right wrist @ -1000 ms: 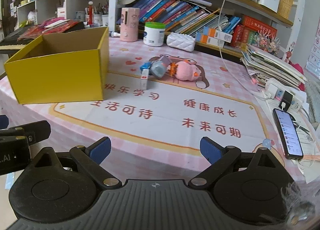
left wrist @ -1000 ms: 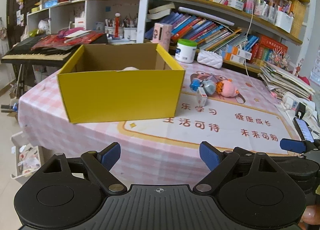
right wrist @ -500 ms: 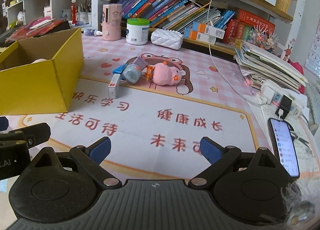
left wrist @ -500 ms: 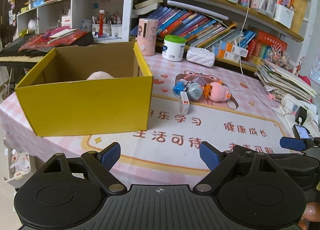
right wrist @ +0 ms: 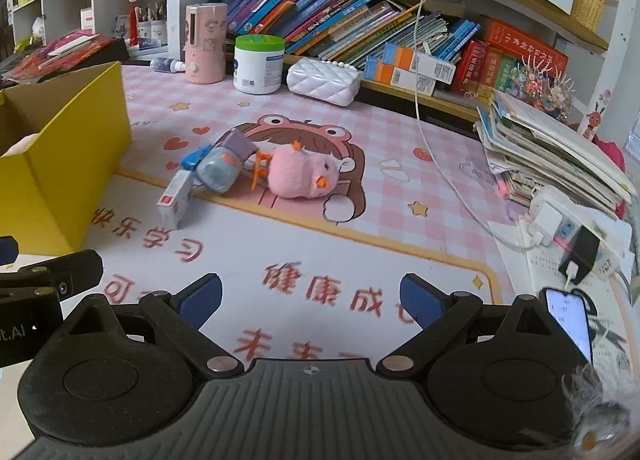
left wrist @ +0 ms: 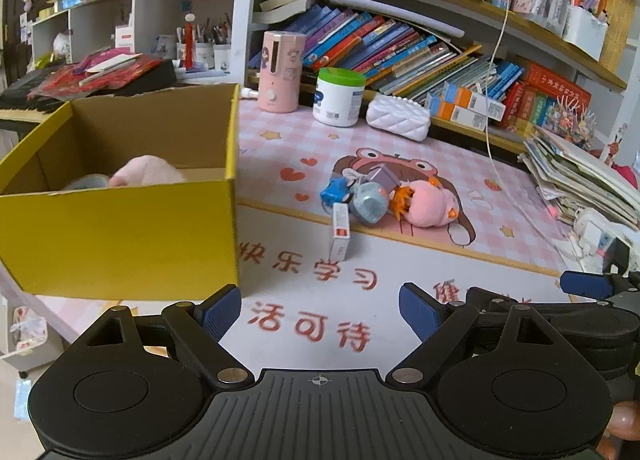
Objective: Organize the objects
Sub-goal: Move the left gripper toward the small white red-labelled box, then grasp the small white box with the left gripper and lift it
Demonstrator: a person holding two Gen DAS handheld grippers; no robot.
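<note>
A yellow cardboard box (left wrist: 120,236) stands at the left of the table and also shows in the right wrist view (right wrist: 60,164); a pink soft thing (left wrist: 146,174) lies inside it. A cluster lies mid-table: a pink plush chick (left wrist: 430,202) (right wrist: 302,174), a grey-blue round toy (left wrist: 370,202) (right wrist: 218,170), a small blue piece (left wrist: 334,190) and a small white carton (left wrist: 340,232) (right wrist: 174,200). My left gripper (left wrist: 320,312) is open and empty, above the mat in front of the cluster. My right gripper (right wrist: 310,296) is open and empty, to the right of the left one.
A pink canister (left wrist: 280,72), a white jar with green lid (left wrist: 338,96) and a white quilted case (left wrist: 398,122) stand at the table's back. Bookshelves rise behind. A stack of papers (right wrist: 560,152), a power strip (right wrist: 560,220) and a phone (right wrist: 568,320) lie at the right.
Both grippers have moved forward and to the right over the table, closer to the toy cluster. The box has shifted to the left in both views. Both jaws stayed open.
</note>
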